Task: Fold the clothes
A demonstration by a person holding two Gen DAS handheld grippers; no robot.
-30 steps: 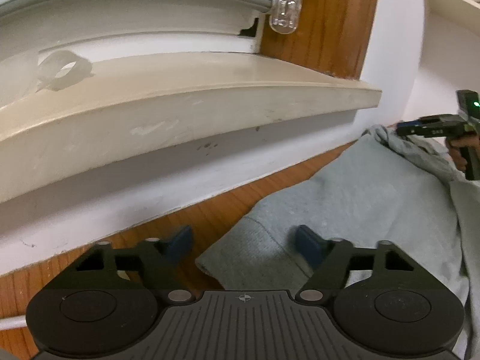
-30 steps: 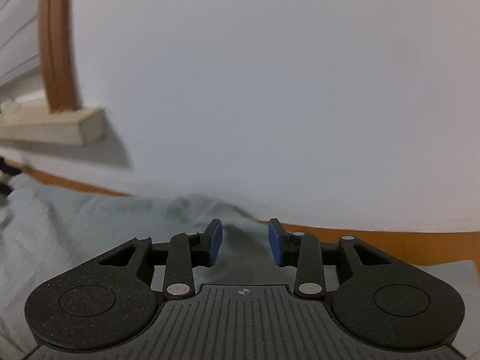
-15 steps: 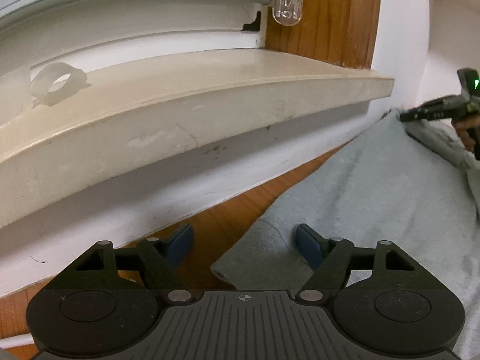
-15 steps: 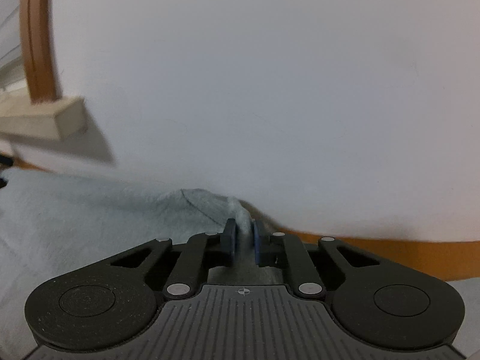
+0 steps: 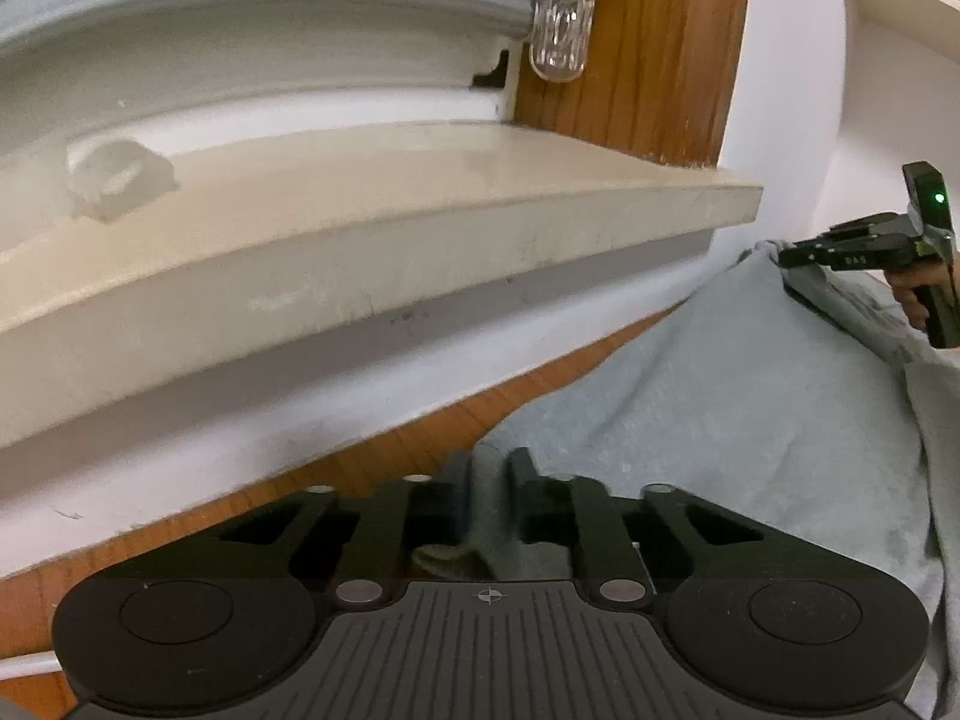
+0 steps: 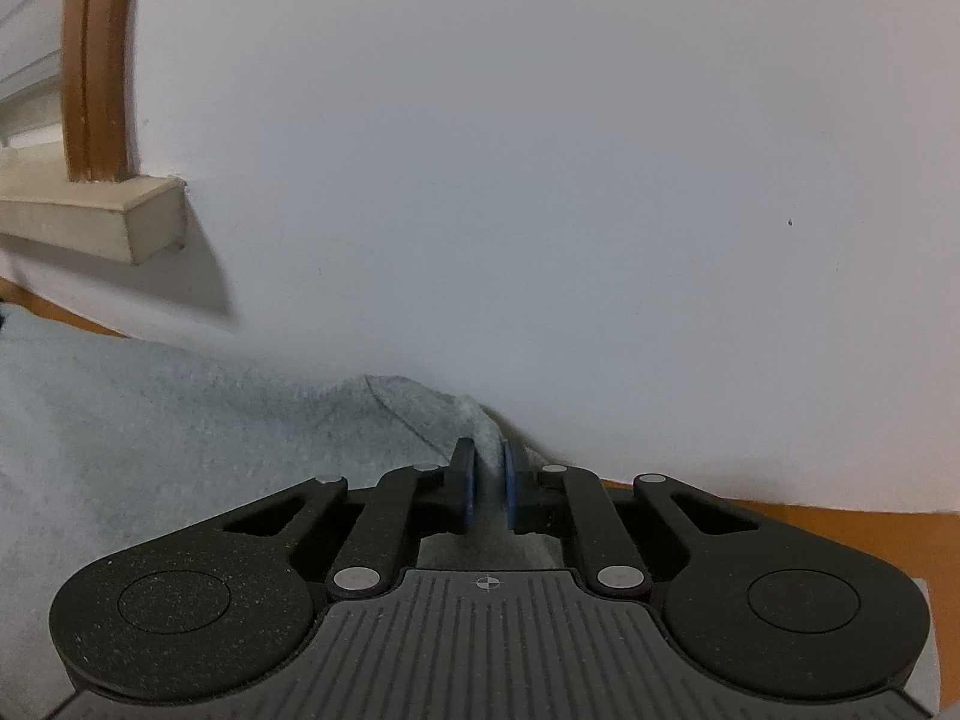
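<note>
Soft, limp grey garment on the wooden counter sags between left tool and right tool, each clamped on a far-edge corner, the sensible hold.

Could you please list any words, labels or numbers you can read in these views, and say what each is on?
Small pale characters on the side of the right gripper, seen from the left wrist view: too small and blurred to read.
Crosshair mark, no text, on the left gripper body.
Same crosshair on the right gripper body in its own view.
Nothing else legible.
</note>
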